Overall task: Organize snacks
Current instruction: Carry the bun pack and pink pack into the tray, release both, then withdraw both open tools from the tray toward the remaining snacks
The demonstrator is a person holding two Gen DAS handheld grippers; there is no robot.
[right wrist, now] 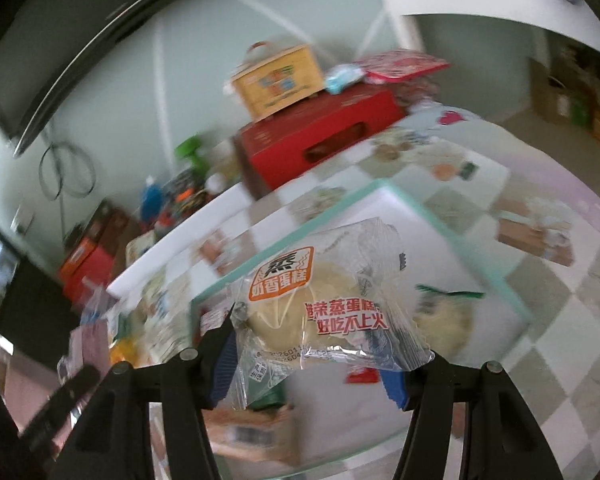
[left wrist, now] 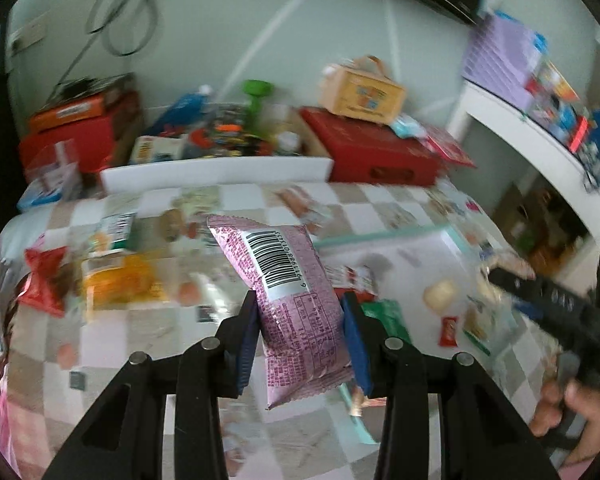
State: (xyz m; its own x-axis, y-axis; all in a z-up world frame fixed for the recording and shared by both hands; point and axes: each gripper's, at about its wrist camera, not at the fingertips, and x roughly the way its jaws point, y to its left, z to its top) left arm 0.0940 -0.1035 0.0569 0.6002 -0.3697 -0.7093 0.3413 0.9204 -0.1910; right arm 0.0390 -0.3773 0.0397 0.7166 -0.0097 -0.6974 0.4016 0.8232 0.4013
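1. In the left wrist view, the left gripper fills the lower centre, its jaws closed on a pink packet.
2. The pink packet stands between the blue pads, its long axis running up and slightly left, barcode end uppermost.
3. In the right wrist view, the right gripper sits at lower centre, jaws clamped on a clear-wrapped cake.
4. The cake lies crosswise, its long axis side to side between the pads.
5. Both snacks hang in the air above a checked cloth strewn with other snacks.
6. A white tray with a teal rim lies just beyond the cake, at centre right of that view.
7. Judging by this, the right gripper is nearer the tray; the left has it off to its right.
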